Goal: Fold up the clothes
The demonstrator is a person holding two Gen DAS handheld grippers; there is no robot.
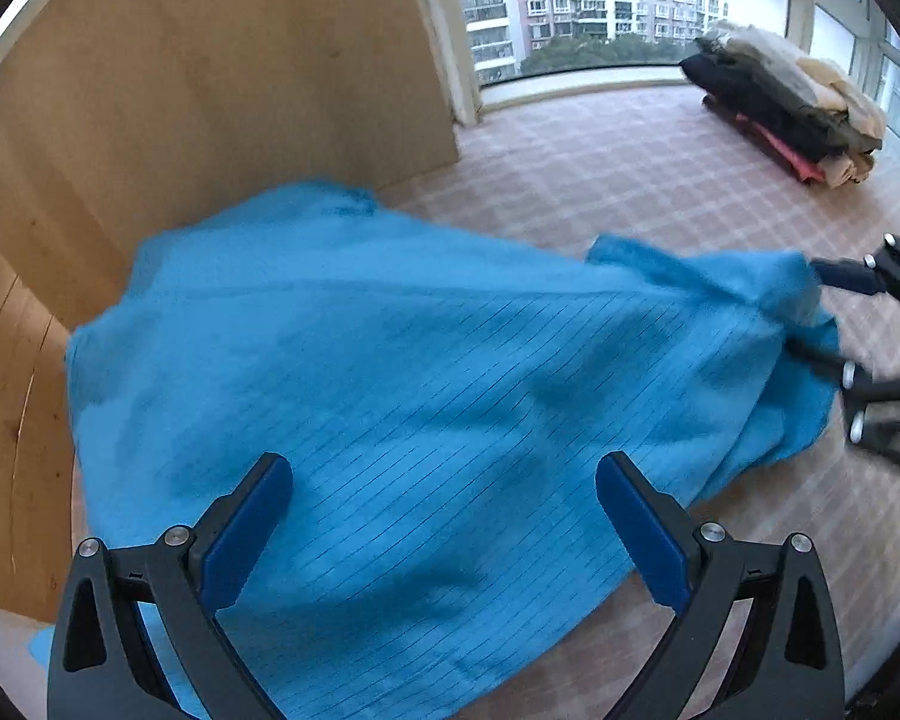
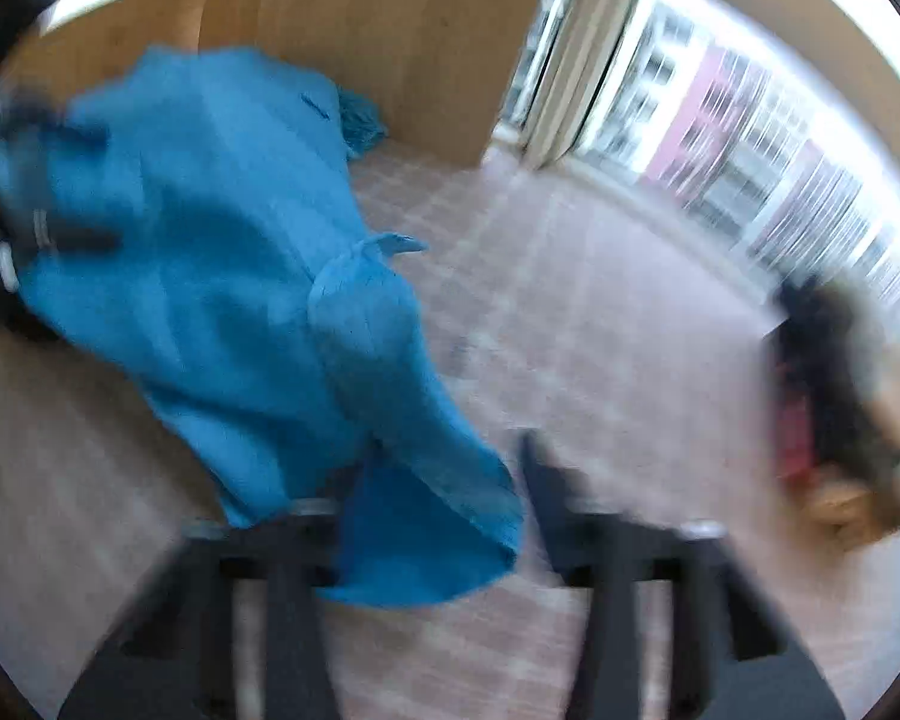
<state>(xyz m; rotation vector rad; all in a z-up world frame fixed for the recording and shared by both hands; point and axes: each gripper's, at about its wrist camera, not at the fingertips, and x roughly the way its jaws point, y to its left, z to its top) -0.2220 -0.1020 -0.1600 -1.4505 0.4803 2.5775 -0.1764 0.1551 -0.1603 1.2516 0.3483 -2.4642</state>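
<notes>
Left tool [image 1: 444,516] released over my blue garment [image 1: 390,390]; right tool [image 2: 444,516] grip unclear through blur; folding barely begun.

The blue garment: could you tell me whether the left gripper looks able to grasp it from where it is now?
Probably yes: the left gripper stands open directly over the blue garment, with nothing between its fingers and the cloth.

The left wrist view looks down along its fingers, close over the blue garment [image 1: 390,372], facing the window [image 1: 600,6] at 1 o'clock; the right wrist view, blurred, sits low at the garment's [image 2: 222,252] edge, window [image 2: 750,138] at 2 o'clock; both share the wooden panel [image 1: 210,78], checked floor [image 1: 600,168] and clothes pile [image 1: 792,108].
</notes>
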